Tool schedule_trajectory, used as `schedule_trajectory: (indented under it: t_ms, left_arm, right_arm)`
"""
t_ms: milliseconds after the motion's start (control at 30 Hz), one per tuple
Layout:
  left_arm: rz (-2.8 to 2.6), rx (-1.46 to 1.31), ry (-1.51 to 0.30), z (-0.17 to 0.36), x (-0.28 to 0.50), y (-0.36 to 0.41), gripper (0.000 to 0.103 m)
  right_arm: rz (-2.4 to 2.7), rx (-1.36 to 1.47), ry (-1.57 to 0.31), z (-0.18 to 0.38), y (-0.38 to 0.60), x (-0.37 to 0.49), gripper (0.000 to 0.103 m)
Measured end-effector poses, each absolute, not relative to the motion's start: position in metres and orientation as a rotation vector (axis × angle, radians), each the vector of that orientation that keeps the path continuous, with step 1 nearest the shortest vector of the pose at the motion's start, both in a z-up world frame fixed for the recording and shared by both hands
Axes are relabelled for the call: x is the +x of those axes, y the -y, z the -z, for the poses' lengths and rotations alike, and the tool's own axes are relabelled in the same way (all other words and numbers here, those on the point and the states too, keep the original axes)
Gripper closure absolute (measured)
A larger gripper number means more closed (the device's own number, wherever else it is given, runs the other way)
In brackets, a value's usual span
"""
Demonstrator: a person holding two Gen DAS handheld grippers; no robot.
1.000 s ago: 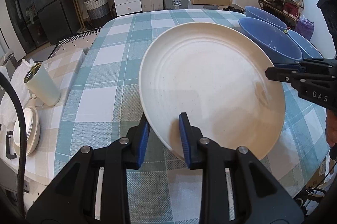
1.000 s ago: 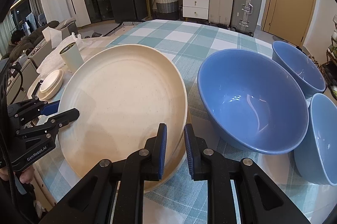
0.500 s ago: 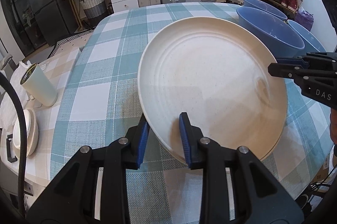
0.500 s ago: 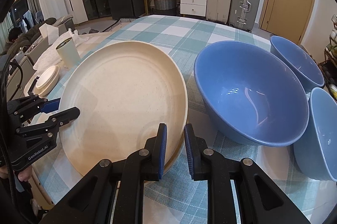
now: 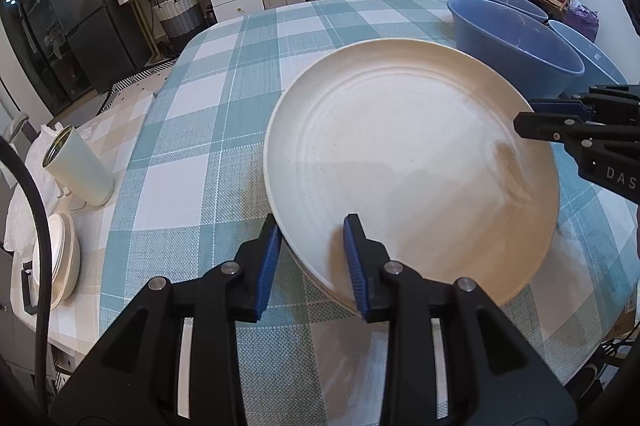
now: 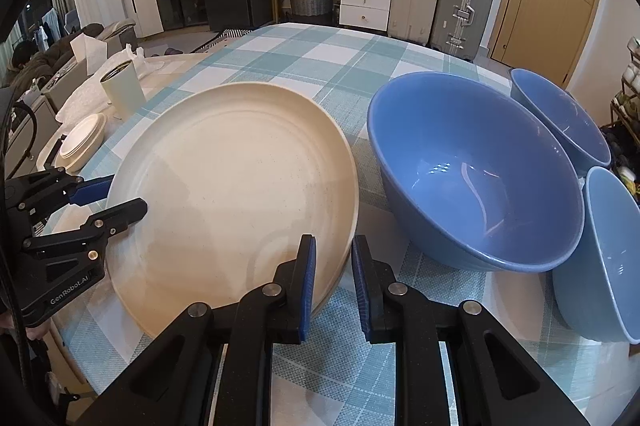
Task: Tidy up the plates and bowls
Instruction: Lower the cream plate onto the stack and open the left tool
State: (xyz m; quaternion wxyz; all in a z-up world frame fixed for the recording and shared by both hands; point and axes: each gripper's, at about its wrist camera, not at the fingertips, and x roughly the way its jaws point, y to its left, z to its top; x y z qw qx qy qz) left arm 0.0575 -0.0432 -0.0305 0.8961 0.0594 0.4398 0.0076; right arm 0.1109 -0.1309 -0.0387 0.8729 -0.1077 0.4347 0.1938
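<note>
At the far left, a pale green cup [image 6: 122,95] is standing on a side surface with small stacked dishes [image 6: 82,142] just beside it. The left gripper [image 5: 311,258] is clamping the near-left rim of the cream plate [image 5: 412,162], one finger above and one below. The plate is sitting low over the checked tabletop [image 5: 192,130]; whether it is touching the cloth, I cannot tell. The right gripper [image 6: 333,276] is pinching the plate's opposite rim. Further right, a large blue bowl [image 6: 472,178] is resting just beside the plate, with two more blue bowls [image 6: 560,118] touching behind it.
</note>
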Motion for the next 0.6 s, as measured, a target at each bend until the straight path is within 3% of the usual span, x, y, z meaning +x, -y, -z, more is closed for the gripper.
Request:
schedule_trajectory:
  t_ms: [600]
  left_arm:
    - [0.009, 0.090, -0.927, 0.0344, 0.0586, 0.0382, 0.064]
  right_arm:
    - [-0.420, -0.226, -0.917, 0.0457, 0.1342, 0.1113, 0.084]
